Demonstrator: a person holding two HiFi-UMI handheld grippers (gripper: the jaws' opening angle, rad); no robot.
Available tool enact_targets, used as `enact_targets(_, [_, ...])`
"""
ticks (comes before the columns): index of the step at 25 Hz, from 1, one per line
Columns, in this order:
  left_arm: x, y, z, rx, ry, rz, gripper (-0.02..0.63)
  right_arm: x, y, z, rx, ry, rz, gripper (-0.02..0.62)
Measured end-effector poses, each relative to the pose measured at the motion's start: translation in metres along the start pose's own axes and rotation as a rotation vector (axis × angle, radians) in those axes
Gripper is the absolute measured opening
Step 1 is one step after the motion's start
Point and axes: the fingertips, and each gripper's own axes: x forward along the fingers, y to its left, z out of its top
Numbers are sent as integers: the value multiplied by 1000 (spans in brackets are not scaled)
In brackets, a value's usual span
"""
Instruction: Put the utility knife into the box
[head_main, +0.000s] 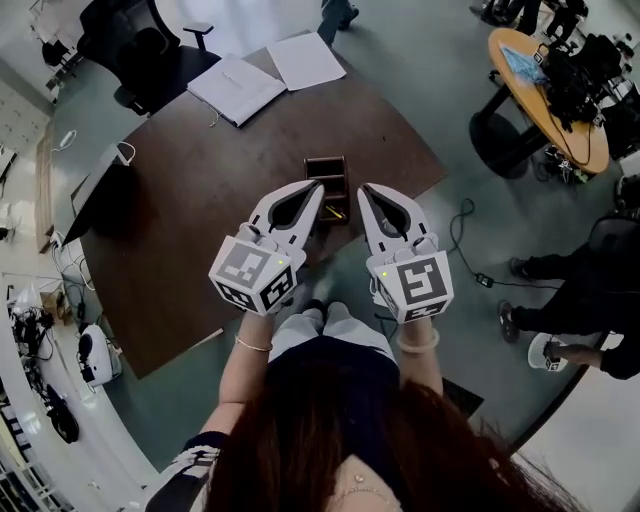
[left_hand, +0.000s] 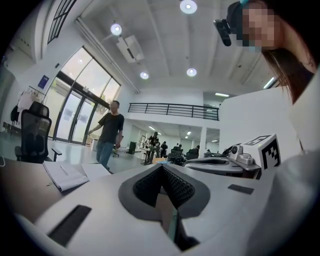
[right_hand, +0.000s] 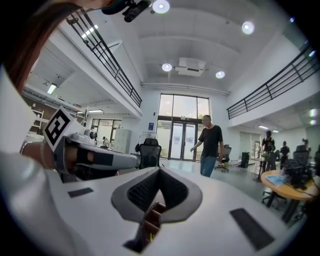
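Observation:
A small wooden box (head_main: 327, 172) with compartments stands on the brown table (head_main: 200, 220), close to its near edge. A bit of yellow (head_main: 337, 213), perhaps the utility knife, shows in the box's near compartment; most of it is hidden by the grippers. My left gripper (head_main: 318, 188) and right gripper (head_main: 364, 190) hover side by side just above the box's near end, both shut with nothing between their jaws. In the right gripper view, the box (right_hand: 152, 216) shows through the gap below the shut jaws.
An open notebook (head_main: 238, 88) and a sheet of paper (head_main: 306, 60) lie at the table's far edge. A black office chair (head_main: 140, 50) stands behind. A round orange table (head_main: 550, 90) and a seated person (head_main: 590, 300) are at the right. A person (right_hand: 210, 142) walks far off.

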Motion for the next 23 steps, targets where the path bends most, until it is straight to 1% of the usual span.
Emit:
enact_targets(5, [0,-5,1,-7,-5,-7,0,-6,-2,10,8,-25,-4,15])
enact_targets(10, [5,-11,-3,-11,-3,-11,0,-14,-8,9,20,-33,-3,15])
enact_targets(23, [-12,-12,-4,-20,0,-15,0,-16,12,14,17,-29,8,15])
